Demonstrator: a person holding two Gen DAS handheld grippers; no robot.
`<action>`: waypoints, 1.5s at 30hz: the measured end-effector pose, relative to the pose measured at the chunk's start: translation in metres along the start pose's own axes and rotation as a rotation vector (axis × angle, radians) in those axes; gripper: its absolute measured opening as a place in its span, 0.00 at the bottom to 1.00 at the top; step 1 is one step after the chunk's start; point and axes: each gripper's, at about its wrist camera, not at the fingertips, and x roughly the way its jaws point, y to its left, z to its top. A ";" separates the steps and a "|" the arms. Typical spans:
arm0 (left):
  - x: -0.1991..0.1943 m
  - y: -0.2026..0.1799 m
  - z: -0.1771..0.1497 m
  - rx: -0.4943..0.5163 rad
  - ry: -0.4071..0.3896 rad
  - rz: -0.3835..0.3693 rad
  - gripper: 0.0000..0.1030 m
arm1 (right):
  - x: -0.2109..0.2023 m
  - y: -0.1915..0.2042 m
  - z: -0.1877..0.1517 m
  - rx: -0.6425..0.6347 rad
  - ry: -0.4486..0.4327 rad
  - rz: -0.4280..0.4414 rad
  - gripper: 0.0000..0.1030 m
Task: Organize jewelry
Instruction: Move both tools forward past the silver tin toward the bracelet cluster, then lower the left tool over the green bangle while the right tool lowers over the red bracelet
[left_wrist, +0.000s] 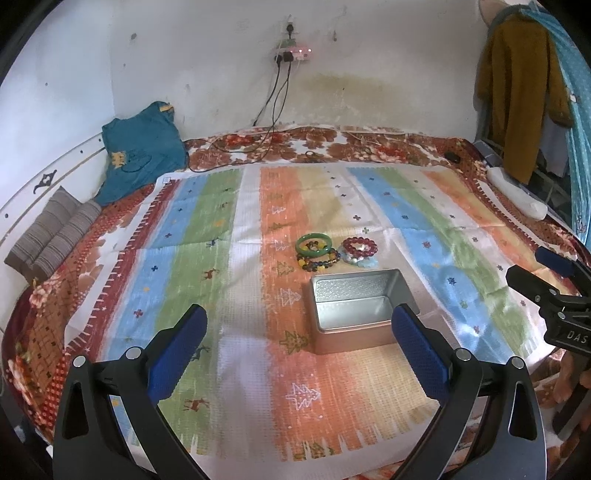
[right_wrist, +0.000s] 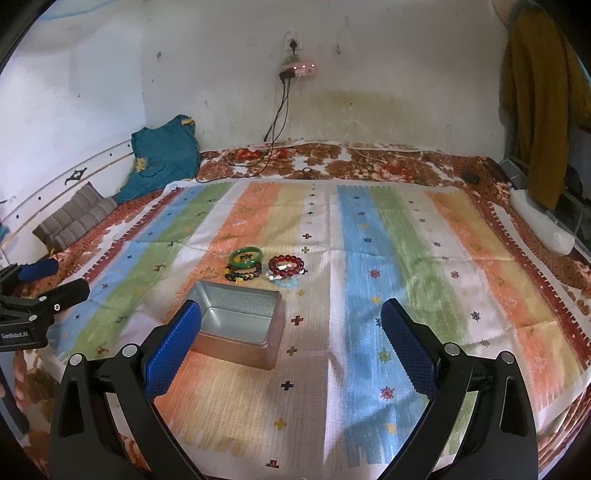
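A bed (left_wrist: 55, 314) covered by a red-brown floral blanket, with a striped cloth (left_wrist: 258, 369) in blue, green, orange and white spread on top. Behind it, a stained white wall (left_wrist: 369, 55) carries a socket and power strip (left_wrist: 293, 53) with dangling black cables. A teal garment (left_wrist: 144, 147) leans in the left corner; a mustard garment (left_wrist: 521, 92) hangs right.

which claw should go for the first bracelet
Probably the left claw: in its own view the open metal tin and the green bangle lie almost straight ahead of it. In the right claw view they sit off to the left. Both claws are open.
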 end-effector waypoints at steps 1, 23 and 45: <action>0.001 0.001 0.001 -0.003 0.003 0.000 0.95 | 0.000 0.001 0.000 -0.007 0.002 0.000 0.96; 0.034 0.009 0.029 -0.030 0.036 0.012 0.95 | 0.032 0.010 0.022 -0.030 0.054 0.004 0.96; 0.079 0.011 0.048 -0.055 0.098 0.015 0.95 | 0.067 0.001 0.041 0.005 0.113 -0.007 0.96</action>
